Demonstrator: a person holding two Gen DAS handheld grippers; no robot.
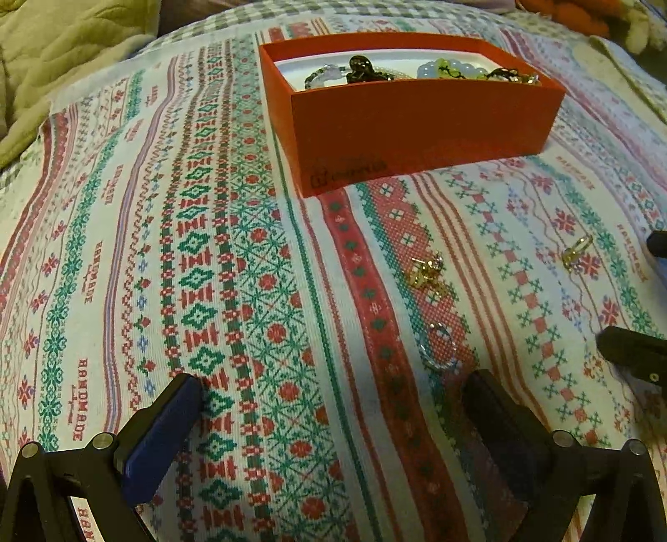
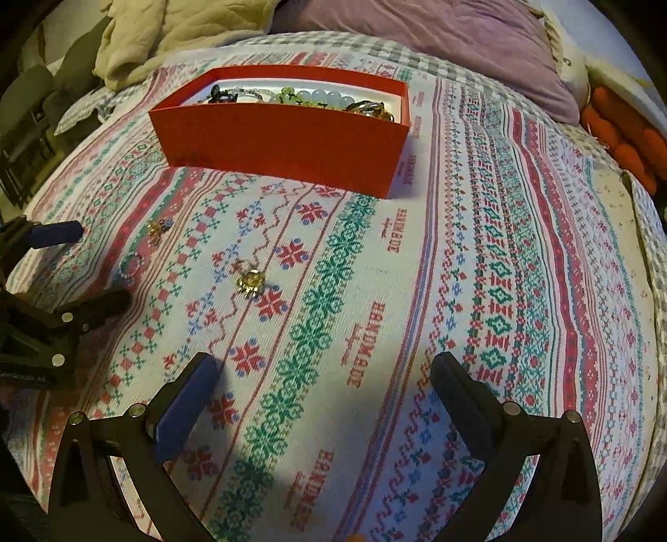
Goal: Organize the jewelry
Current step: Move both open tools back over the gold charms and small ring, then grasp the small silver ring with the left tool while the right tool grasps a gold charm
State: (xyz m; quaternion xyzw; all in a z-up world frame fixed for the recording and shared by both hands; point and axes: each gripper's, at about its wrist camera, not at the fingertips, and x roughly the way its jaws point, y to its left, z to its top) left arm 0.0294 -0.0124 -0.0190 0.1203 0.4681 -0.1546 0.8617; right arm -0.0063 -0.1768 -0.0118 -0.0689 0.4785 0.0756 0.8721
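A red box point(image 1: 417, 129) point(image 2: 283, 141) holds bead bracelets and other jewelry. On the patterned cloth in front of it lie a gold earring cluster point(image 1: 427, 271) point(image 2: 157, 228), a clear ring point(image 1: 437, 347) point(image 2: 131, 263) and a gold ring point(image 1: 576, 249) point(image 2: 249, 278). My left gripper point(image 1: 333, 392) is open and empty, with the clear ring just ahead of its right finger. My right gripper point(image 2: 325, 375) is open and empty, with the gold ring ahead to its left. Each gripper shows at the edge of the other's view.
The patterned cloth point(image 2: 500, 292) covers a bed. A beige blanket point(image 2: 179, 37) and a purple pillow point(image 2: 458, 37) lie behind the box. Orange fabric point(image 2: 625, 141) sits at the far right.
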